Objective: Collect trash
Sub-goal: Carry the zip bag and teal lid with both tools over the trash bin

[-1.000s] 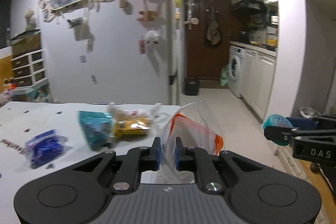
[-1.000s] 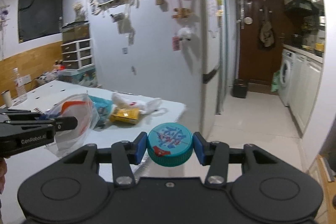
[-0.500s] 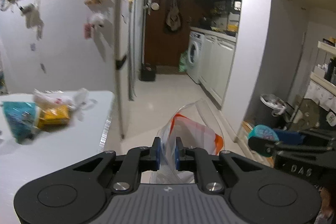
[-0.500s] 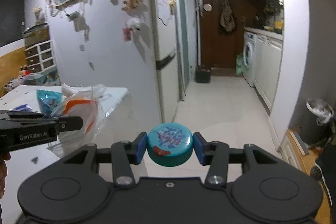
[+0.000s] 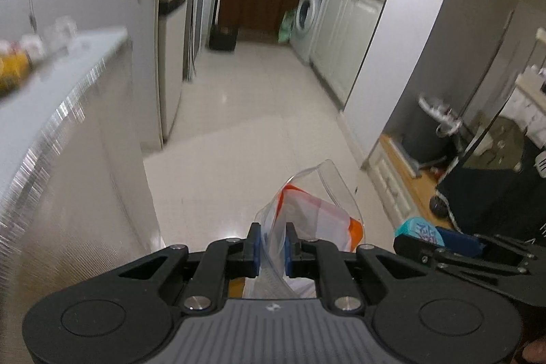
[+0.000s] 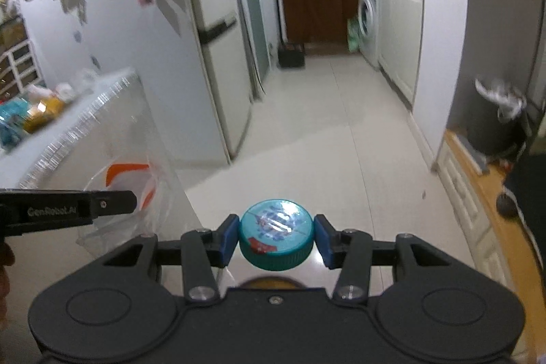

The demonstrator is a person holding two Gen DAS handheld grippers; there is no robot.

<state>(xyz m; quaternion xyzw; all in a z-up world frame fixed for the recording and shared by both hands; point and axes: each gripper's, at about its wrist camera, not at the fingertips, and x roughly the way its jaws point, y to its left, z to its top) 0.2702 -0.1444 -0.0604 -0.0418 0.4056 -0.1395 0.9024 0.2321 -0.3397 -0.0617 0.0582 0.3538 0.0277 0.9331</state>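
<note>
Nearest, the left gripper (image 5: 272, 248) pinches a clear plastic bag (image 5: 314, 210) with orange print between narrow-set fingers. The right gripper (image 6: 276, 239) clamps a teal bottle cap (image 6: 276, 236) across its rim. Both items are off the table (image 6: 85, 115), so pickup appears done; deposit remains. Several wrappers (image 6: 37, 111) are left on the table, far left. The likely destination, a dark bin (image 6: 494, 128) with a white liner, stands far right. Only the right view shows the cap's printed face; the left view shows it edge-on.

home kitchen, fridge (image 6: 218, 33), washing machine (image 6: 367, 19)
</note>
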